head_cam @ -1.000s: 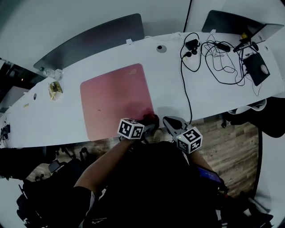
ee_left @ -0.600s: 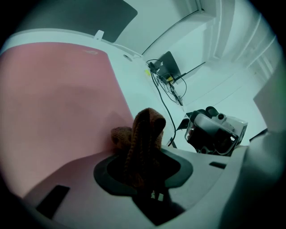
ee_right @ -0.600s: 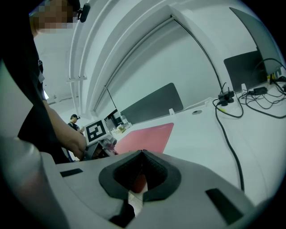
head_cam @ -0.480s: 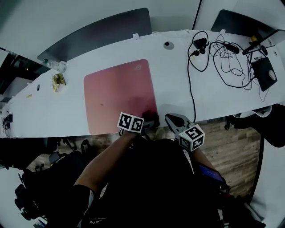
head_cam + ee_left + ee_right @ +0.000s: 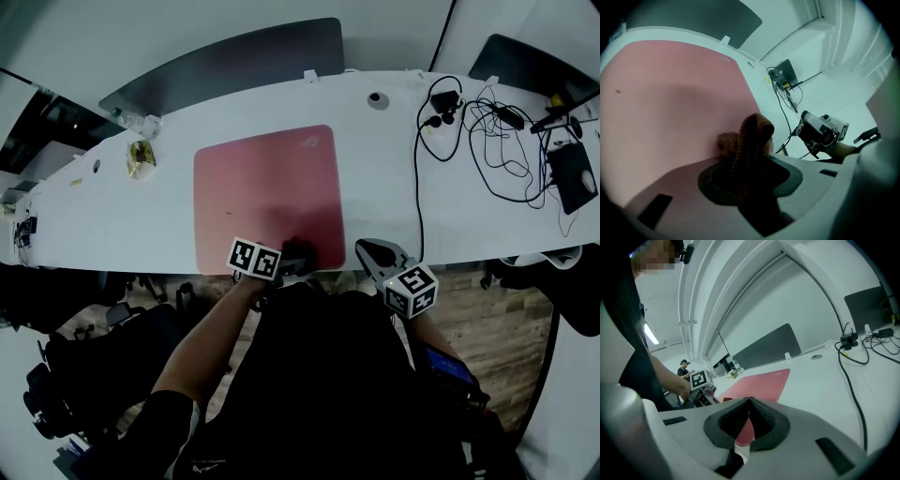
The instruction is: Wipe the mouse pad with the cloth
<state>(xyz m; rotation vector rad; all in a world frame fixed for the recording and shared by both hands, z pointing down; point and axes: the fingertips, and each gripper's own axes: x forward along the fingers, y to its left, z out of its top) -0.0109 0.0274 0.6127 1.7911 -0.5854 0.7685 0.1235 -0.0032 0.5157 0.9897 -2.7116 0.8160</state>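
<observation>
Lower centre of head view: left gripper [image 5: 296, 253] clamps bunched brown knit cloth [image 5: 752, 138] on pink mouse pad [image 5: 267, 192]; right gripper [image 5: 368, 251] clenched, empty.

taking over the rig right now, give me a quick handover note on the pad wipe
Left tool: shut on the brown cloth, which sits on the pink mouse pad at its near edge, toward the right corner.
Right tool: shut, empty, at the near edge of the desk, right of the pad.
Done: cloth gripped and on the pad; how much is wiped cannot be told.
Left: sweep the rest of the pad, including the small dark speck.
</observation>
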